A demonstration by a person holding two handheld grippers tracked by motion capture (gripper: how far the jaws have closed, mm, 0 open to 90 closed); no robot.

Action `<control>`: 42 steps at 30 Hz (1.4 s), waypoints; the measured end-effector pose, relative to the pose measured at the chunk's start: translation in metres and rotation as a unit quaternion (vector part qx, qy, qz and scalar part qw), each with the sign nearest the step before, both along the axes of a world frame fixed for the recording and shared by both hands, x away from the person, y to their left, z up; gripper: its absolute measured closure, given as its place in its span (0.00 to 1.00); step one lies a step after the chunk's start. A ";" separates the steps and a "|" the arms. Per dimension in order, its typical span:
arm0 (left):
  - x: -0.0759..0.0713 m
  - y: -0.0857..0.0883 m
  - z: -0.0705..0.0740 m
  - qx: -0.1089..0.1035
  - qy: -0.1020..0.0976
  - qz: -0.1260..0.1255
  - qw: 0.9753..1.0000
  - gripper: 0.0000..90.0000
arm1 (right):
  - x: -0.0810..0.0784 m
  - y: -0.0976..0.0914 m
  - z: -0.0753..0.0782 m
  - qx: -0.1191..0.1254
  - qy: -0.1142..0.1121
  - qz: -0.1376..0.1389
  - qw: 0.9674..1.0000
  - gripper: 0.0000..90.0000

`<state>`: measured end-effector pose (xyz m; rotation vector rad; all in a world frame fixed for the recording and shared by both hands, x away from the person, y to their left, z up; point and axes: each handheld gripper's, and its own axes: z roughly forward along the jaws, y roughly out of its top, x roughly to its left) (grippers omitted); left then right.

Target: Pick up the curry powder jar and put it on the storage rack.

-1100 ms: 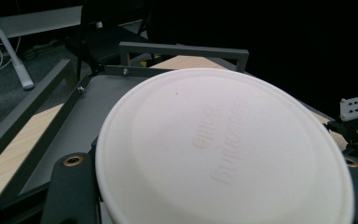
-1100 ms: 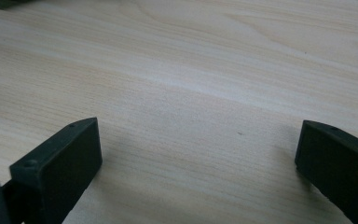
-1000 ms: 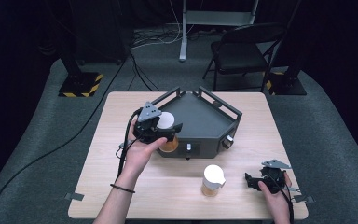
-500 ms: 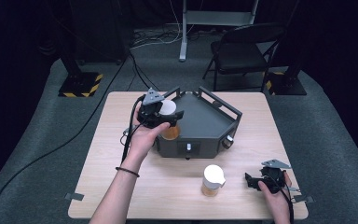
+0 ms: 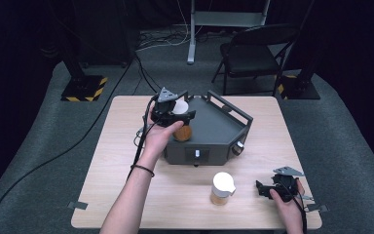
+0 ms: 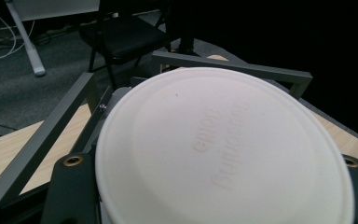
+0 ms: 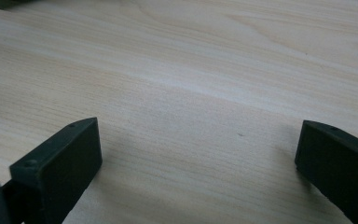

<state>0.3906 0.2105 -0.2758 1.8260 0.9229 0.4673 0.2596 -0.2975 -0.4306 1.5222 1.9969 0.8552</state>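
My left gripper (image 5: 176, 115) is shut on a jar (image 5: 181, 131) with a white lid and brown contents, held over the left part of a grey box-shaped device (image 5: 214, 129) with raised rail handles. The jar's white lid (image 6: 223, 149) is close up in the left gripper view, with the device's rail (image 6: 233, 70) behind it. A second white-lidded jar (image 5: 222, 187) stands on the table in front of the device. My right gripper (image 5: 269, 190) rests low at the table's front right, open, with bare wood between its jaws (image 7: 196, 158).
The wooden table (image 5: 117, 161) has free room to the left of the device and along the front. A knob (image 5: 237, 147) sticks out of the device's front right corner. A black chair (image 5: 253, 53) and cables lie on the floor beyond.
My left gripper has carried the jar away from the person and to the right, from the device's front left edge to above its top. The right gripper has stayed put.
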 end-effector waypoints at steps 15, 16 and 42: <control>0.013 -0.007 0.001 -0.003 0.025 0.013 1.000 0.25 | 0.000 0.000 0.000 0.000 0.000 0.000 1.000 0.00; 0.013 -0.007 0.002 -0.002 0.024 0.013 1.000 0.22 | 0.000 0.000 0.000 0.000 0.000 0.000 1.000 0.00; -0.034 0.045 -0.009 0.007 0.020 0.031 0.999 0.08 | 0.000 0.000 0.000 0.000 0.000 0.000 1.000 0.00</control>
